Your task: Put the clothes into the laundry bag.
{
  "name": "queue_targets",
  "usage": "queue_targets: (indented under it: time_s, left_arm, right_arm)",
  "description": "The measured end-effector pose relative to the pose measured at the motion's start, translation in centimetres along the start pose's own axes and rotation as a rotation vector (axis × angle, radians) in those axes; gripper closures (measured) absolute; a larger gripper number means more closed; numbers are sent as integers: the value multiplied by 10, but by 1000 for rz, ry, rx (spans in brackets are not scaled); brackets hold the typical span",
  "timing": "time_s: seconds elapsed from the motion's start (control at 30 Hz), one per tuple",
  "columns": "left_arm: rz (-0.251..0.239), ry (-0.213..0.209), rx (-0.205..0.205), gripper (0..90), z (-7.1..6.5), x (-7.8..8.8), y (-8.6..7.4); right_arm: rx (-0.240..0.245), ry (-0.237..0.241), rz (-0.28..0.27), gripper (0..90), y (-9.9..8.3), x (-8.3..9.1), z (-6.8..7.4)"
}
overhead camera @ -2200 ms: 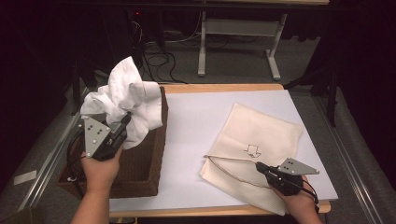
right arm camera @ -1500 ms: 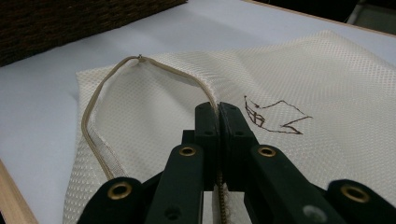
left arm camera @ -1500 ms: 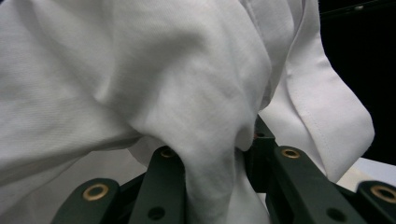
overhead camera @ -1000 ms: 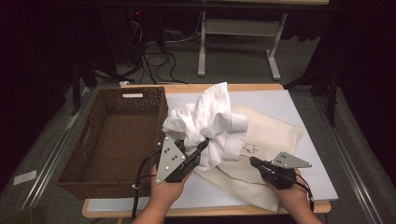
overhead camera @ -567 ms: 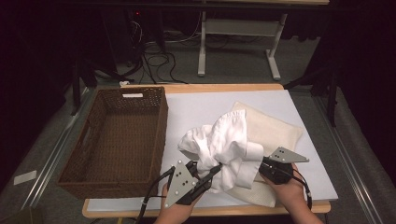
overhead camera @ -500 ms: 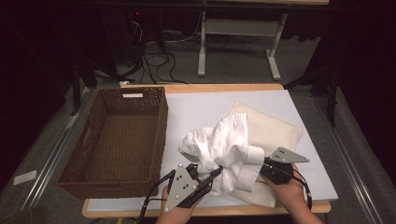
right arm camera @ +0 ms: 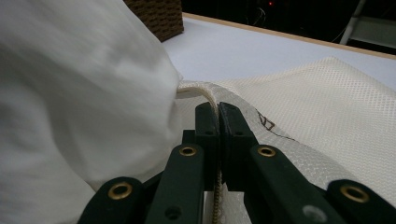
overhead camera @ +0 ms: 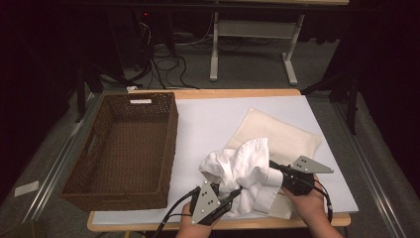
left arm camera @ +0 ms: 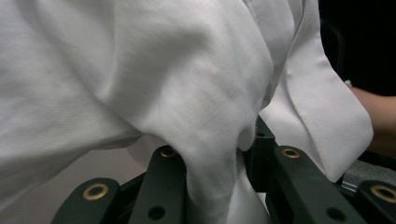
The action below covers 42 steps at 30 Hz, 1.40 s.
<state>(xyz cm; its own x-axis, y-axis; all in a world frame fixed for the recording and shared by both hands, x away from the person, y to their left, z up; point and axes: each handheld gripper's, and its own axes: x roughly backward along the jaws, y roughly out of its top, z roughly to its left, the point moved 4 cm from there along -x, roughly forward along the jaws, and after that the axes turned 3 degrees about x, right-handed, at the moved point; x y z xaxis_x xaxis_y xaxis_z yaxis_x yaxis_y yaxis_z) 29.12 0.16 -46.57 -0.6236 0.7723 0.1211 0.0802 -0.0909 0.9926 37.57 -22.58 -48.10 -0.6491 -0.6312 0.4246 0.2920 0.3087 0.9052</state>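
A crumpled white garment (overhead camera: 242, 168) lies bunched on the near end of a cream mesh bag (overhead camera: 287, 136), at the table's front right. My left gripper (overhead camera: 236, 194) comes in from the front edge and is shut on a fold of the garment (left arm camera: 140, 70); in the left gripper view the cloth is pinched between its jaws (left arm camera: 212, 147). My right gripper (overhead camera: 274, 166) sits just right of the bundle. In the right gripper view it (right arm camera: 218, 112) is shut on the bag's corded edge (right arm camera: 327, 102), and the garment (right arm camera: 70, 93) presses against its left side.
A brown wicker basket (overhead camera: 168, 148) stands at the left of the white table top (overhead camera: 213, 124), with nothing visible inside. Its corner (right arm camera: 159, 14) appears far off in the right gripper view. A person's hand (left arm camera: 373, 107) shows beyond the garment. Cables and desk legs lie behind the table.
My left gripper carried the white garment out of the basket, rightward and down onto the cream bag near the front edge. My right gripper stayed at the bag's near edge.
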Motion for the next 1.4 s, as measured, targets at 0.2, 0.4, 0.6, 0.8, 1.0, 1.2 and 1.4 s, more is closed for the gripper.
queue_targets:
  time_s: [0.2,0.4,0.6,0.8,1.0,1.2,1.4]
  left_arm:
    - [80,-13,-58,745,3,-27,-14]
    - [147,-23,-37,744,15,-42,-31]
    - [216,11,14,739,22,-46,-48]
    - [233,38,49,730,25,-47,-55]
    - [237,63,54,697,23,-46,-59]
    - [203,82,68,480,19,-36,-51]
    - [148,135,70,221,11,-30,-40]
  right_arm:
    - [-16,1,-19,878,1,6,-2]
    - [-26,-3,-33,878,1,8,-6]
    - [-30,-5,-30,878,0,9,-3]
    - [-14,-9,-30,878,-1,11,1]
    - [-17,-11,-31,878,-2,12,2]
    - [-12,-9,-36,878,-2,13,1]
    - [-11,-7,-34,878,-2,14,1]
